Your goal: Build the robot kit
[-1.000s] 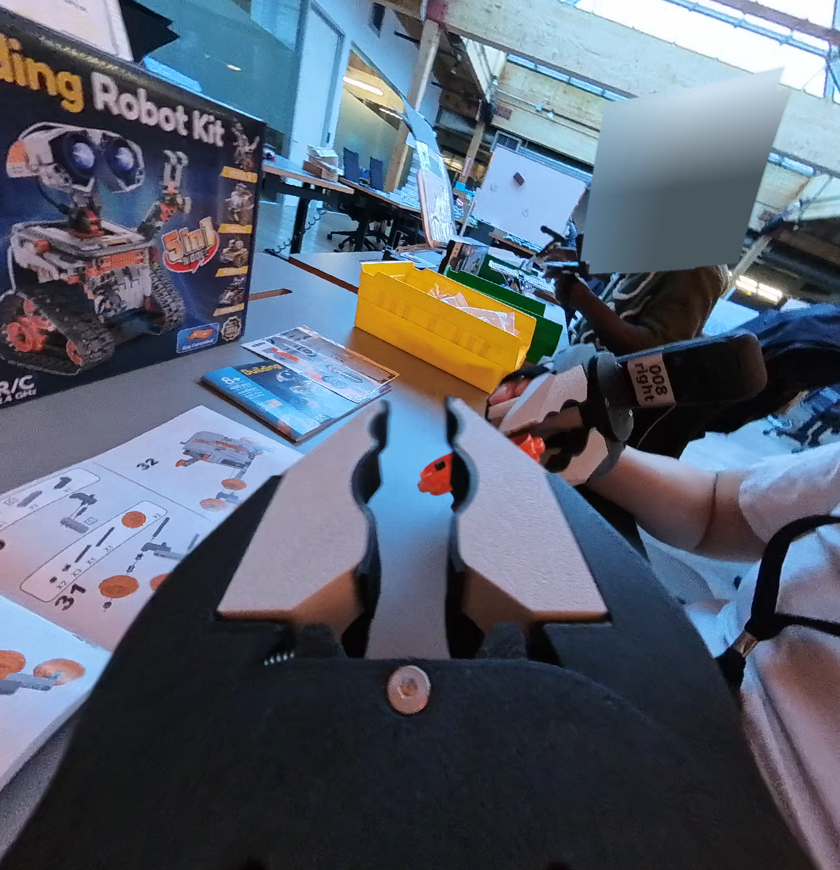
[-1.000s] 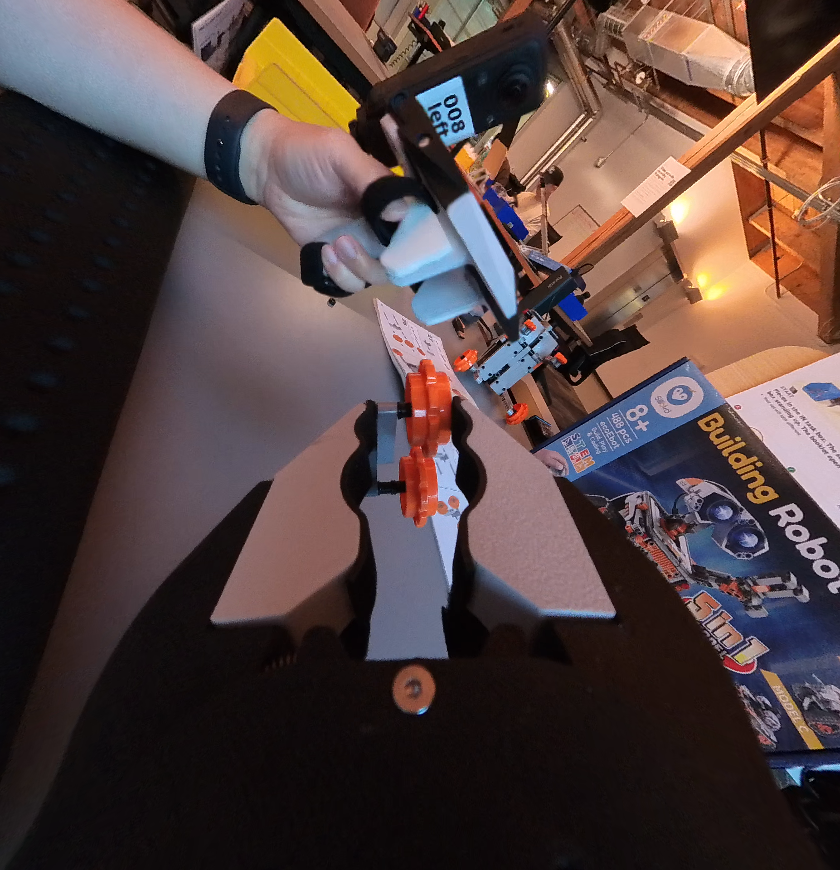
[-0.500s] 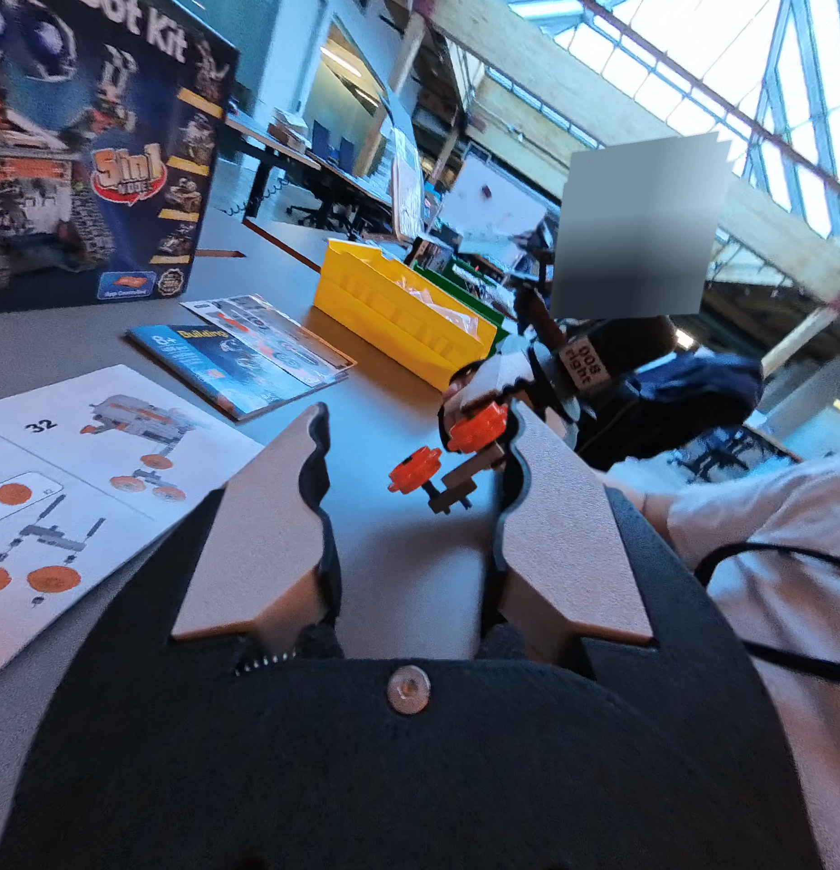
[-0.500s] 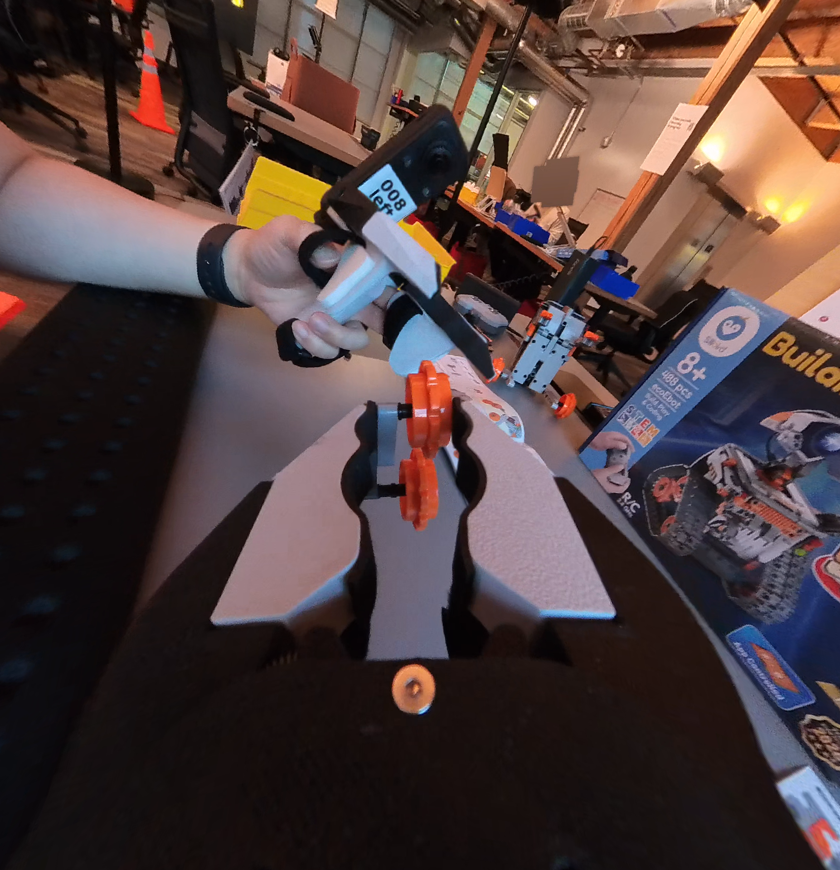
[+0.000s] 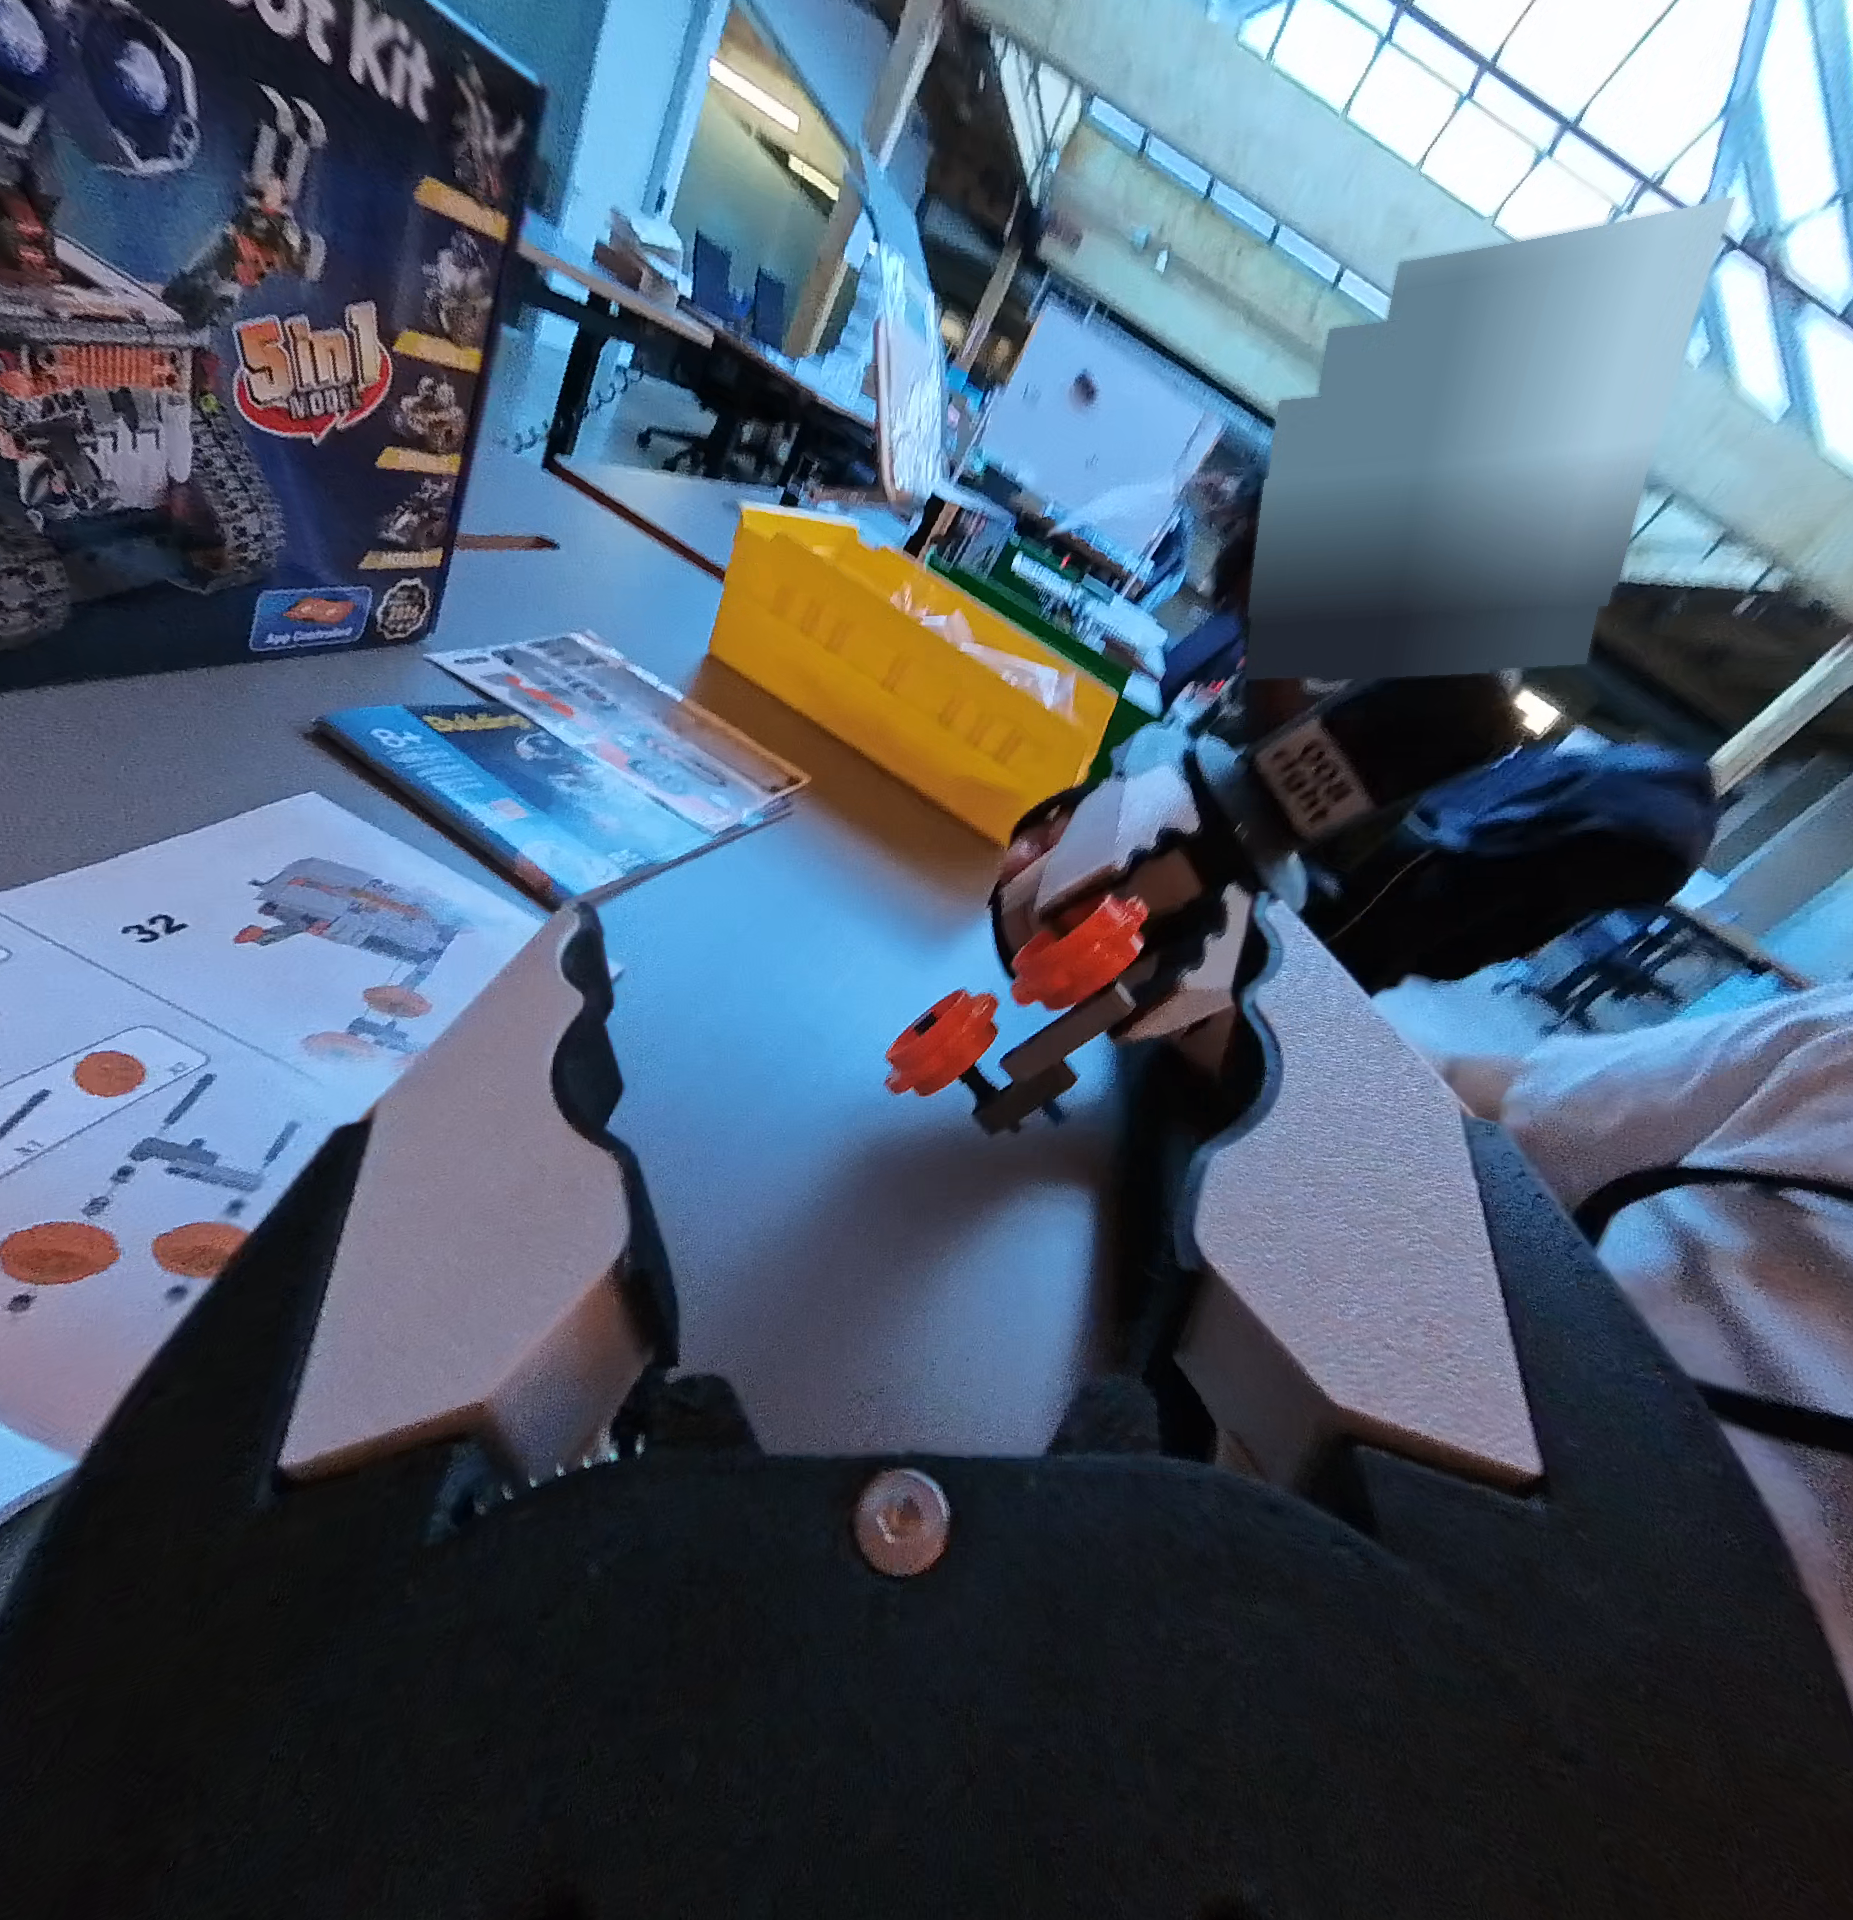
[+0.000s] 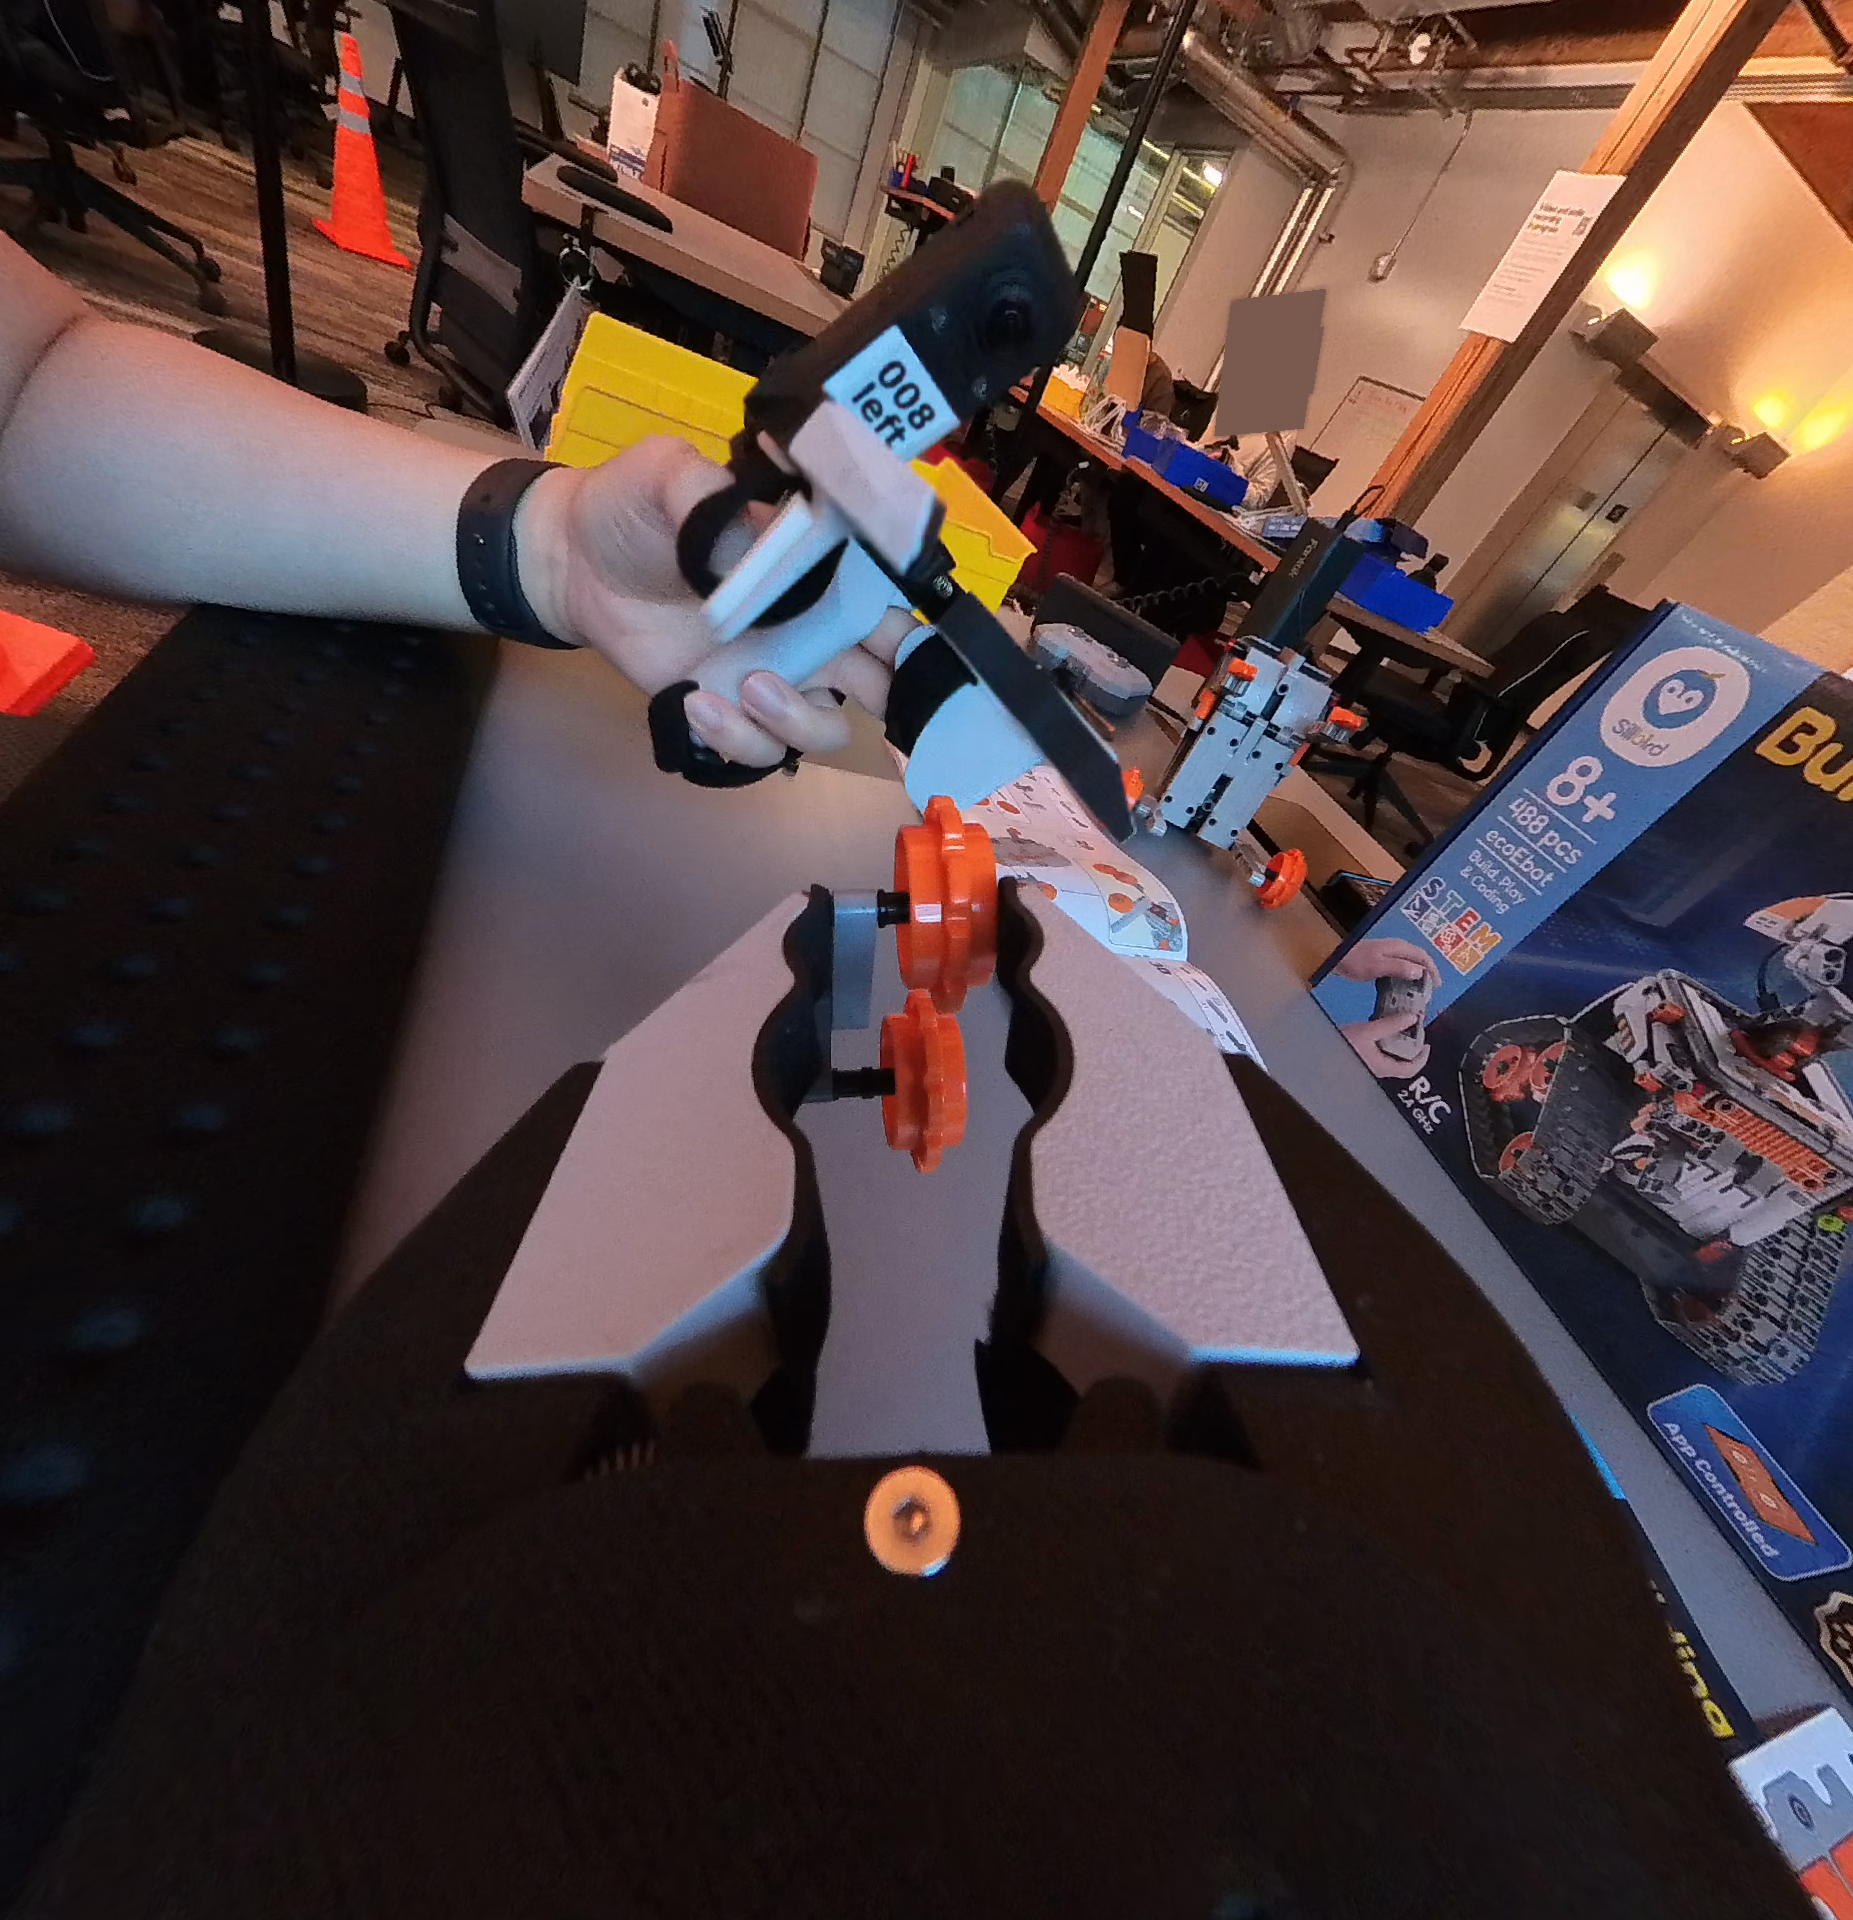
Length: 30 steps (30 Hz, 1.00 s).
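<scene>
My right gripper [image 6: 906, 914] is shut on a small grey beam [image 6: 851, 966] that carries two orange toothed wheels [image 6: 943, 904] on black pins, and holds it above the grey table [image 6: 610, 883]. In the left wrist view this piece [image 5: 1047, 997] juts from the right gripper [image 5: 1109, 904], just ahead of my left gripper's right finger. My left gripper [image 5: 922, 935] is wide open and empty. In the right wrist view the left gripper [image 6: 1047, 790] hovers just beyond the upper wheel, close to it but apart.
A robot kit box [image 5: 205, 312] stands at the table's far side and also shows in the right wrist view [image 6: 1628, 1039]. An instruction sheet [image 5: 174, 1039], booklets [image 5: 589, 758] and a yellow bin [image 5: 901, 665] lie nearby. A partly built model [image 6: 1234, 748] stands beyond. A black mat [image 6: 174, 935] lies beside the table. Across from one pair of fingers to the other is roughly 6 cm.
My left gripper opened from a narrow gap to wide open and swung toward the right gripper. The right gripper kept its hold on the wheel piece and levelled out.
</scene>
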### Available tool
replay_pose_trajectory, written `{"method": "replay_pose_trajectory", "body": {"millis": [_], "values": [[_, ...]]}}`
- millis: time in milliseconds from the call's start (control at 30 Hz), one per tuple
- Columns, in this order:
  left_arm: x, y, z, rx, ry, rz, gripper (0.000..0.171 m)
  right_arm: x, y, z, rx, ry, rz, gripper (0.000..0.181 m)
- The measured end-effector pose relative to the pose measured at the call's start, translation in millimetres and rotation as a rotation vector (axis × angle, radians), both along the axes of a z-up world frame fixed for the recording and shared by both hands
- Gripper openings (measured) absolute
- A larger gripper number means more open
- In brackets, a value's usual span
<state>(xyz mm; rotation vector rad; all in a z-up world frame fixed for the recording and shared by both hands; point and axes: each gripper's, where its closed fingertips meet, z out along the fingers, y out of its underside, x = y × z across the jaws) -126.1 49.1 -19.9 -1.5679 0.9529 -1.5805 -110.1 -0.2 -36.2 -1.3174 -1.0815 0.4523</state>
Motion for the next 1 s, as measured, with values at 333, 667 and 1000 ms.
{"method": "replay_pose_trajectory", "body": {"millis": [333, 667, 1000], "values": [[2.7, -49.6, -19.6, 0.286, 0.104, -0.252, 0.045, -5.5, -11.4, 2.3, 0.067, -0.033, 0.049, 0.03], [13.1, -76.7, -32.6, 1.061, 0.199, -0.099, 0.038, -17.1, -30.1, 4.9, 0.111, -0.043, 0.144, 0.031], [19.0, -81.9, -33.3, 1.202, 0.215, -0.028, 0.032, -22.1, -36.4, 14.3, 0.18, 0.004, 0.179, 0.031]]}}
